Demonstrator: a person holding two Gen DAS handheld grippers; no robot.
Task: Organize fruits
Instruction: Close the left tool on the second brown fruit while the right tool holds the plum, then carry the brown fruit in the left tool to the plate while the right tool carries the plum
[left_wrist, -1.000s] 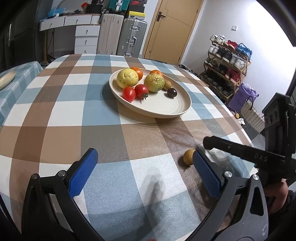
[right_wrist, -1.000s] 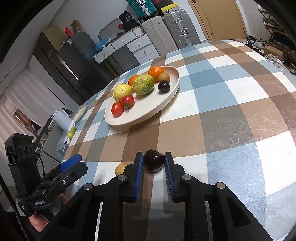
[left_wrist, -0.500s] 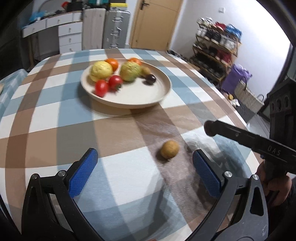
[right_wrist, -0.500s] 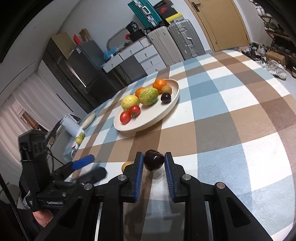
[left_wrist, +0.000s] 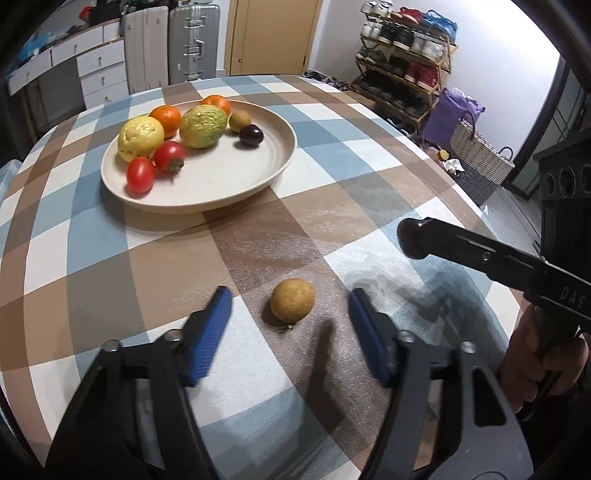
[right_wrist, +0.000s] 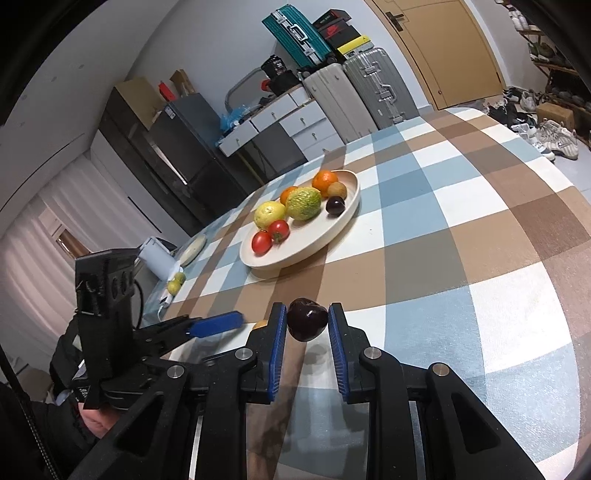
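Observation:
A small brown round fruit (left_wrist: 292, 300) lies on the checked tablecloth between the blue pads of my left gripper (left_wrist: 290, 314). Those jaws are closing, with a gap still showing on each side of the fruit. My right gripper (right_wrist: 306, 323) is shut on a dark purple fruit (right_wrist: 307, 319) and holds it above the cloth. Farther back, a cream plate (left_wrist: 255, 184) carries two tomatoes, a lemon, two oranges, a green fruit, a kiwi and a dark plum. In the right wrist view the plate (right_wrist: 343, 218) sits beyond the held fruit, and the left gripper (right_wrist: 218, 323) shows at lower left.
The right gripper's arm (left_wrist: 498, 258), held by a hand, crosses the right side of the left wrist view. Beyond the table's right edge stand a shoe rack (left_wrist: 402, 77) and a woven basket (left_wrist: 480, 158). Suitcases (right_wrist: 354, 96), drawers and a door line the far wall.
My left gripper has swung until the brown fruit lies between its pads, and its jaws have narrowed. My right gripper has risen slightly, still gripping the dark fruit.

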